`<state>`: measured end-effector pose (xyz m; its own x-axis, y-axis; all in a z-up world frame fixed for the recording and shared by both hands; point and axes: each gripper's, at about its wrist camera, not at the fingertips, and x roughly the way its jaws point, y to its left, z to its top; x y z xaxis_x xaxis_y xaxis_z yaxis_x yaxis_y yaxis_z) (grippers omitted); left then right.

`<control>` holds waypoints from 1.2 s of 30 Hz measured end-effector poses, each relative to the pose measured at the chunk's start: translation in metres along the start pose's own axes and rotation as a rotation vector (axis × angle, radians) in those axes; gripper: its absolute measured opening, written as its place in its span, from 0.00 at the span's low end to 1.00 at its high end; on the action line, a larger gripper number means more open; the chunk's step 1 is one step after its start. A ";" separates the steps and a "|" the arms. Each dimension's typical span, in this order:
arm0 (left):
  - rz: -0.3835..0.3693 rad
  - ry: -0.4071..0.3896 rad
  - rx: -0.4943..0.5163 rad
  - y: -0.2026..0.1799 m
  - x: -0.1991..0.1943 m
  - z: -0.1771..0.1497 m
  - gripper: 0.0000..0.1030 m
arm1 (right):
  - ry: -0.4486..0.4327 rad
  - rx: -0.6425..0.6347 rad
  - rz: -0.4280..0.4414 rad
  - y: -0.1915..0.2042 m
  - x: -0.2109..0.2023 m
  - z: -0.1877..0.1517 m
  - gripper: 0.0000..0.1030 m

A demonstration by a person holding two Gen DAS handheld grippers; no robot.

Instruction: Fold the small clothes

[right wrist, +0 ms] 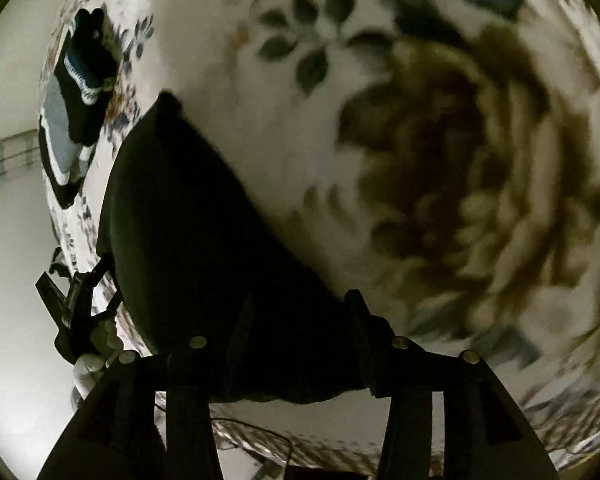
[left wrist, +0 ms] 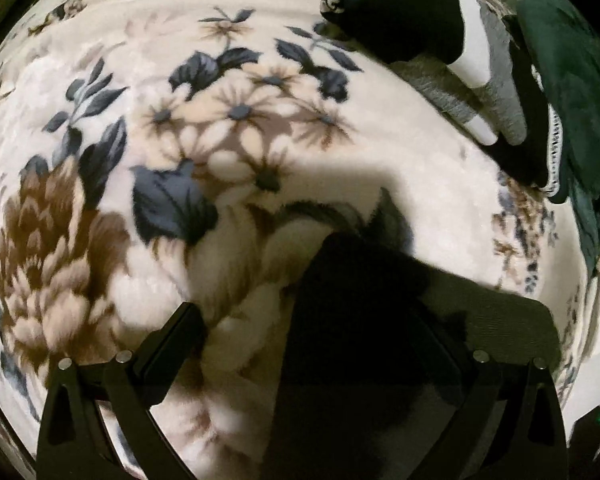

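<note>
The black garment (right wrist: 188,240) lies on the floral blanket (right wrist: 440,160), between my right gripper's (right wrist: 278,344) parted jaws, pads apparently not pressing. My left gripper (left wrist: 300,320) stands open over its corner. I'd flatten the fold before lifting away.

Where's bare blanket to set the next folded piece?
Free: blanket left of the black garment, across the brown flower; also the strip between garment and clothes pile. Crowded: around that pile.
</note>
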<state>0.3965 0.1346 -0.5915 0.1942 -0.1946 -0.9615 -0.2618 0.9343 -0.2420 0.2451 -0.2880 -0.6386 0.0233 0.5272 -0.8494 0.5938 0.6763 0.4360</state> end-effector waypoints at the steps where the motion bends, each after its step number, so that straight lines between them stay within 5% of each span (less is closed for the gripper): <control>1: -0.003 -0.004 0.003 0.001 -0.006 0.001 1.00 | -0.041 -0.018 -0.013 0.005 -0.002 -0.007 0.07; 5: -0.002 -0.028 0.049 -0.003 -0.026 -0.007 1.00 | -0.212 -0.149 -0.118 0.030 -0.036 -0.031 0.03; 12: -0.075 0.033 0.117 -0.006 -0.034 -0.027 1.00 | -0.192 -0.058 -0.273 -0.009 -0.038 -0.023 0.00; 14: -0.089 0.038 0.110 -0.001 -0.039 -0.030 1.00 | -0.138 0.020 -0.209 -0.029 -0.031 -0.011 0.00; 17: -0.121 0.034 0.088 0.016 -0.045 -0.039 1.00 | -0.117 0.039 0.006 -0.034 -0.038 0.008 0.06; 18: -0.141 0.034 0.082 0.022 -0.046 -0.042 1.00 | -0.108 0.026 0.058 -0.031 -0.037 0.012 0.27; 19: -0.155 0.040 0.078 0.024 -0.043 -0.047 1.00 | -0.088 0.004 0.141 -0.026 -0.033 0.020 0.61; 21: -0.193 0.070 0.067 0.033 -0.037 -0.054 1.00 | -0.048 -0.028 0.237 -0.014 -0.018 0.032 0.76; 26: -0.327 0.143 0.073 0.033 -0.013 -0.069 1.00 | 0.186 -0.179 0.317 0.025 0.055 0.058 0.77; 28: -0.354 0.156 0.097 0.028 -0.005 -0.071 1.00 | 0.215 -0.231 0.324 0.037 0.068 0.058 0.83; 34: -0.474 0.151 0.142 0.001 0.007 -0.063 1.00 | 0.273 -0.278 0.440 0.064 0.084 0.052 0.84; 36: -0.486 0.149 0.181 -0.015 0.008 -0.065 1.00 | 0.267 -0.290 0.419 0.075 0.090 0.049 0.83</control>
<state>0.3402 0.0993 -0.6040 0.1128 -0.6450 -0.7558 -0.0060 0.7602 -0.6496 0.3306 -0.2151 -0.6972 -0.0168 0.8669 -0.4982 0.3318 0.4749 0.8151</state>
